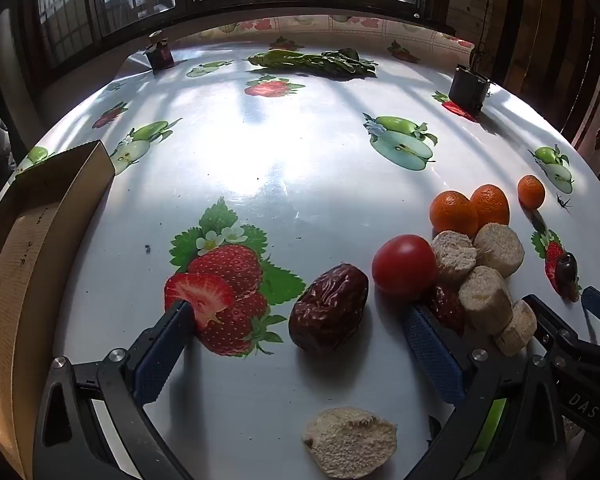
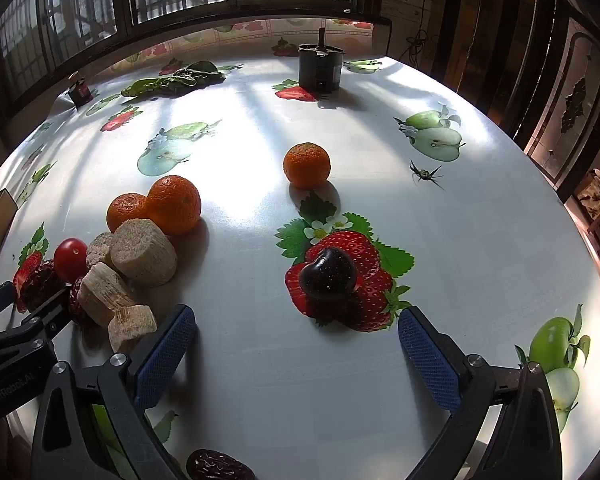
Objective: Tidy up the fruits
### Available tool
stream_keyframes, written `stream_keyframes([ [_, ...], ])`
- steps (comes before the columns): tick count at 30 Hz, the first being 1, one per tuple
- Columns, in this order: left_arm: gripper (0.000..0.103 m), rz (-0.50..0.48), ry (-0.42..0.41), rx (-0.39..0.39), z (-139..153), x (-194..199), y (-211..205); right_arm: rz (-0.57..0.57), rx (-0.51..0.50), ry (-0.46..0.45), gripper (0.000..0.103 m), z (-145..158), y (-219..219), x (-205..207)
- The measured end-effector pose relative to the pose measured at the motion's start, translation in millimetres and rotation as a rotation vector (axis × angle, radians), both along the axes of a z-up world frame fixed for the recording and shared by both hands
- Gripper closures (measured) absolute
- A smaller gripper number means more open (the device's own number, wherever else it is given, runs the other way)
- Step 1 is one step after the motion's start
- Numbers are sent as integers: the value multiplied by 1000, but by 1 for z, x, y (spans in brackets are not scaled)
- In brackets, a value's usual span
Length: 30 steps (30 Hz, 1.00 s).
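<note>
A pale spongy chunk (image 1: pixel 350 442) lies closest, low between the two arms of the left gripper (image 1: pixel 298 314). That claw is wide open and holds nothing. A wrinkly dark red date (image 1: pixel 329 308) sits on the table between its blue fingers (image 1: pixel 162 356), not touching them. Just past the date is a small red tomato (image 1: pixel 405 265), and beside it a heap of pale round chunks (image 1: pixel 485 276). Two oranges (image 1: pixel 469 210) touch each other behind the heap, and a third orange (image 1: pixel 531 192) sits apart to the right. A cardboard box (image 1: pixel 40 216) stands at the left edge of the table (image 1: pixel 300 152). The right gripper (image 2: pixel 297 322) is wide open too, with nothing in it. A shiny dark cherry (image 2: pixel 328 274) rests just ahead of it, on a strawberry picture printed on the cloth. Green leafy stalks (image 1: pixel 316 62) lie far back by the window.
</note>
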<state>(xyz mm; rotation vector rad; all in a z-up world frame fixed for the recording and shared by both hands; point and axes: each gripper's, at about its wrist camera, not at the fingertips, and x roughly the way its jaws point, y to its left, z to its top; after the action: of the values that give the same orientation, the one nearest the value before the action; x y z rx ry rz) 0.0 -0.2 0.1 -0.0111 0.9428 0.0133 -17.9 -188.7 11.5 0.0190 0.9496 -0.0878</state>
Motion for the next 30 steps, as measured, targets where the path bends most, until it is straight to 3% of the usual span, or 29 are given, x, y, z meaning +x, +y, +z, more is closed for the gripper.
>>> stream_keyframes([
  [30, 0, -12, 2, 0, 0, 0, 1, 0, 2, 1, 1, 0, 0, 0],
])
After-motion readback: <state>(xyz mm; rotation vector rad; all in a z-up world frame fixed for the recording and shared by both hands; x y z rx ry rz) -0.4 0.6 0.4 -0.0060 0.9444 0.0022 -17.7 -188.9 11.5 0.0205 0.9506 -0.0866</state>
